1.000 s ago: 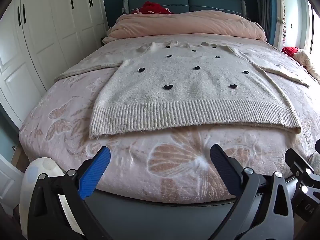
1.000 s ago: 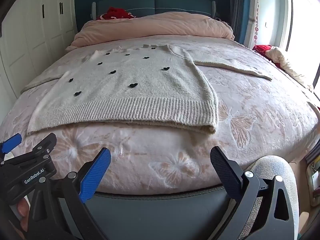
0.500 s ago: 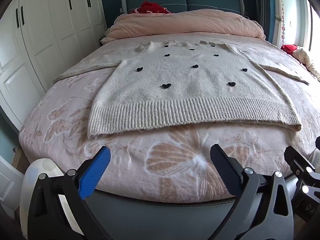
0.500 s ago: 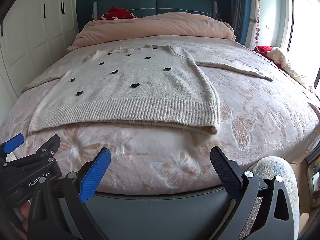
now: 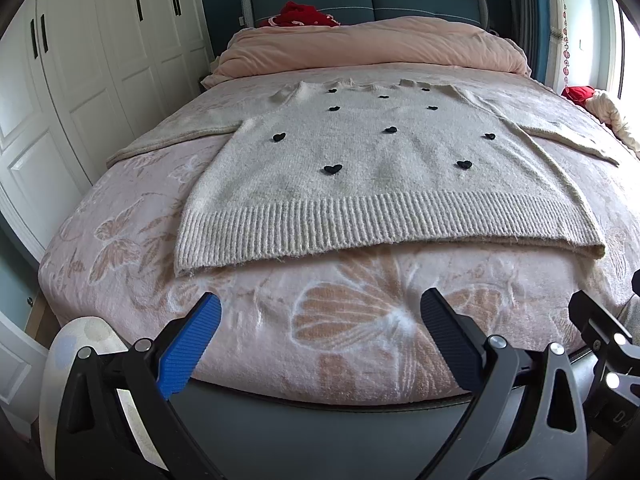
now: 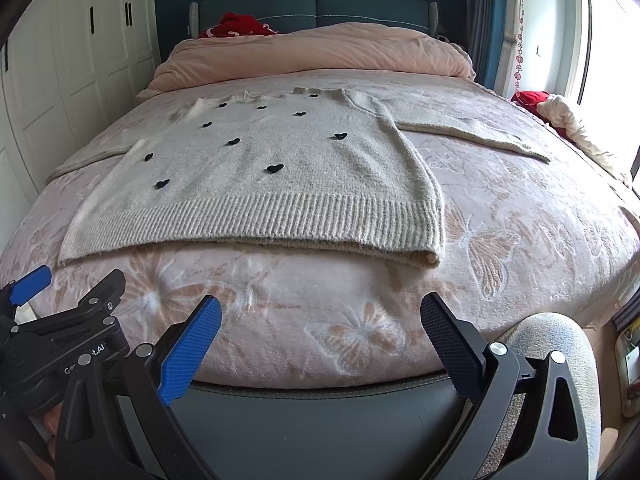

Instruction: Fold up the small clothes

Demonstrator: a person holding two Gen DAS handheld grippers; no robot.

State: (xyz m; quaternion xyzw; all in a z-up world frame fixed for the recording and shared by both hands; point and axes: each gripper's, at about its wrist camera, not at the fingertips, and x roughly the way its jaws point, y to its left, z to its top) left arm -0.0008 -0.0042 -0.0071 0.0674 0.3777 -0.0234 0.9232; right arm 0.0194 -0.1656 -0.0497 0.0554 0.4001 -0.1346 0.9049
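A cream knit sweater [image 5: 360,168] with small black hearts lies flat on the pink bed, both sleeves spread out sideways and its ribbed hem toward me. It also shows in the right wrist view [image 6: 280,176]. My left gripper [image 5: 320,312] is open and empty, held at the foot of the bed short of the hem. My right gripper [image 6: 320,312] is open and empty, also short of the hem, toward the sweater's right side. The left gripper's body [image 6: 60,344] shows at the lower left of the right wrist view.
A rolled pink duvet [image 5: 372,48] lies at the head of the bed with a red item [image 5: 304,14] behind it. White wardrobes [image 5: 100,60] stand on the left. Clothes [image 6: 560,120] lie at the right edge by the window. The dark bed frame [image 5: 320,420] runs below the grippers.
Both grippers have moved slightly closer to the bed and a little higher; the sweater looks a bit larger. Jaws stay open. The sweater has not moved.
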